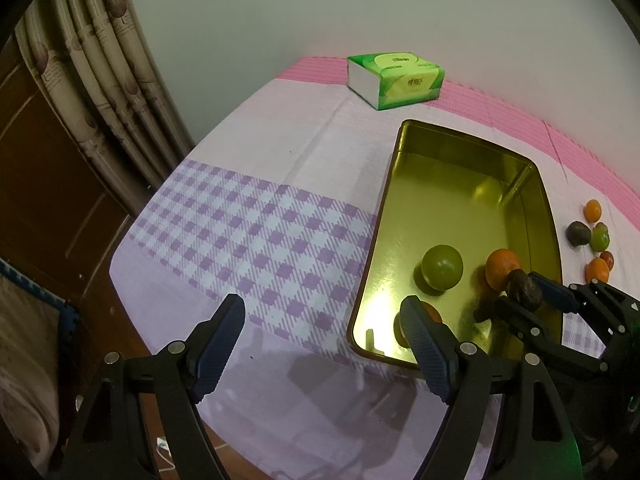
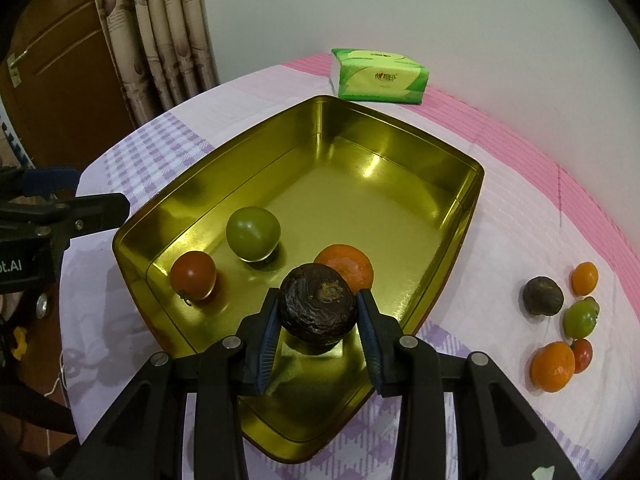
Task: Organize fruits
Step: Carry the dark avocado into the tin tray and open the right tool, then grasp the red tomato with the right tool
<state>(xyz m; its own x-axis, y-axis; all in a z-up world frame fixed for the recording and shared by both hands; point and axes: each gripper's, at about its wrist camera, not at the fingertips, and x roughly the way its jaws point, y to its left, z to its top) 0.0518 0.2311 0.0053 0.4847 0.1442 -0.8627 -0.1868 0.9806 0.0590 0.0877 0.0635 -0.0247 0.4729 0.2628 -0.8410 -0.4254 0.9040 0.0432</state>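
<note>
In the left wrist view, the left gripper's finger hides most of the red tomato inside the gold tin.

The left gripper is hovering with its jaws spread wide and empty beside a shiny gold rectangular metal tin sitting on the lilac checked worktop. Inside are lying a round green fruit and an orange. The right gripper is gripping a wrinkled dark brown fruit over the tin.
</note>
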